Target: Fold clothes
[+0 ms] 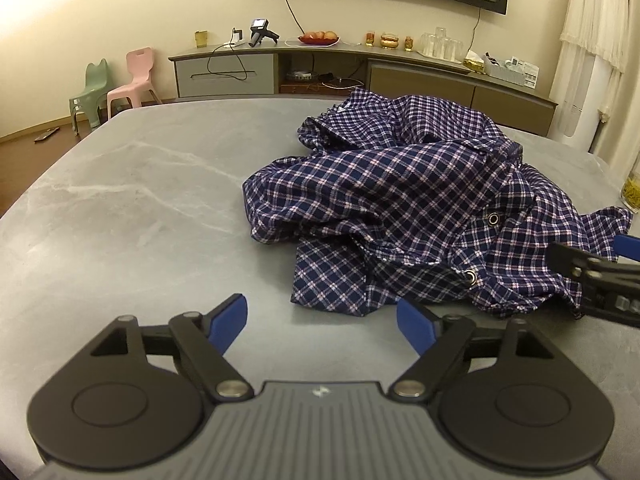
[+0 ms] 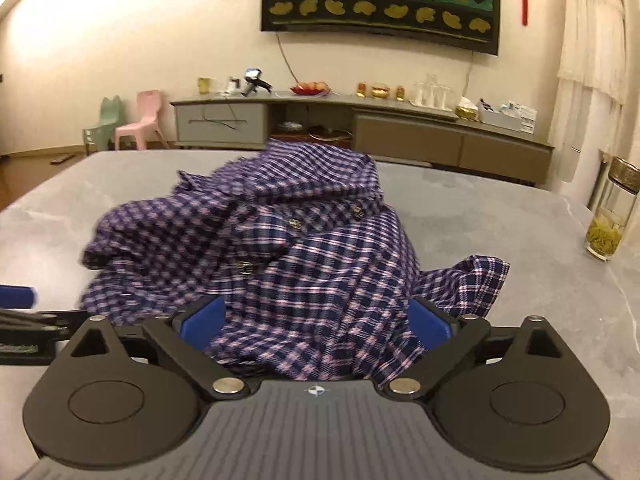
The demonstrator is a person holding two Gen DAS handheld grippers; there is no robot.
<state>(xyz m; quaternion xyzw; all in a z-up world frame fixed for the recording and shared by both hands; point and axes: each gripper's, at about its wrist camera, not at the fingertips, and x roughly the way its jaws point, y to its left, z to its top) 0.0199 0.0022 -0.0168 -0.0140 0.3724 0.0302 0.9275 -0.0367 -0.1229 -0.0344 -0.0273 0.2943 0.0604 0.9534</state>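
Lying in a crumpled heap on the grey marbled desk [image 1: 120, 200], the navy-and-pink checked shirt [image 1: 420, 208] sits right of centre in the left wrist view, with 2 metal snap buttons [image 1: 493, 219] facing up on its placket. The left gripper [image 1: 320, 322] hovers low over bare desk surface just short of the shirt's near hem; its 2 blue-padded fingers [image 1: 228, 322] are spread wide and hold nothing. The right gripper [image 2: 318, 322] is pushed into the near edge of the heap, and in the right wrist view the cloth fills the gap between its 2 fingers [image 2: 204, 320], which stand wide apart and have not closed on the fabric. That view is motion-blurred, so whether the pads touch the cloth cannot be told. In the left wrist view the right gripper appears at the right edge, against the shirt's right side. A glass jar [image 2: 612, 216] with yellow-green contents stands on the desk to the right of the shirt, well apart from it. Beyond the desk, a low sideboard [image 1: 360, 64] runs along the wall, with 2 small plastic chairs [image 1: 134, 76] to its left.
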